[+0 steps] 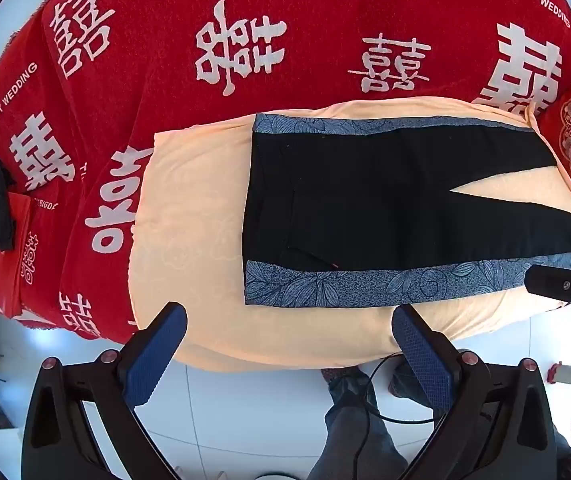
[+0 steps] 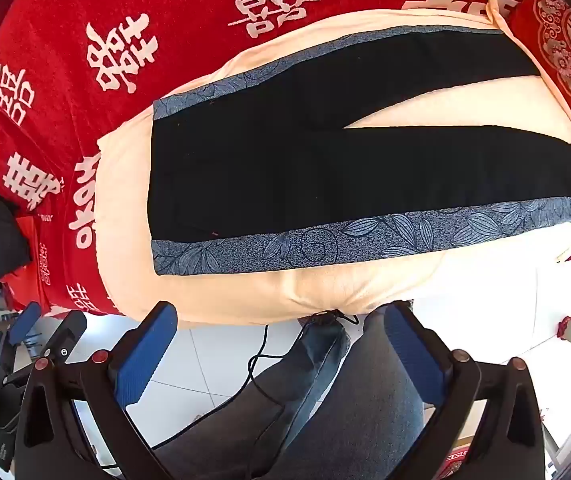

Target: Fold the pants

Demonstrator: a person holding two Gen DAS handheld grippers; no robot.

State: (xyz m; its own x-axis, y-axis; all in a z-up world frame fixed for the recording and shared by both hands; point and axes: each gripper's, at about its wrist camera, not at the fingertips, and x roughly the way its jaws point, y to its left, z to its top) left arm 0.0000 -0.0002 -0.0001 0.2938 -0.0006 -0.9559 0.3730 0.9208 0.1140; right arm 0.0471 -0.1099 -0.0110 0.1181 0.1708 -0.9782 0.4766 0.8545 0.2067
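Now | pants flat, edges square | both tongs gaping

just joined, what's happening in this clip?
A person holds a tool in each hand over a pair of black pants with blue floral side stripes, spread flat on a peach cloth over a red wedding-print blanket. The waistband lies to the left, the two legs splay apart to the right. The left tool and right tool are both open, empty and short of the fabric. No fold has been made yet.
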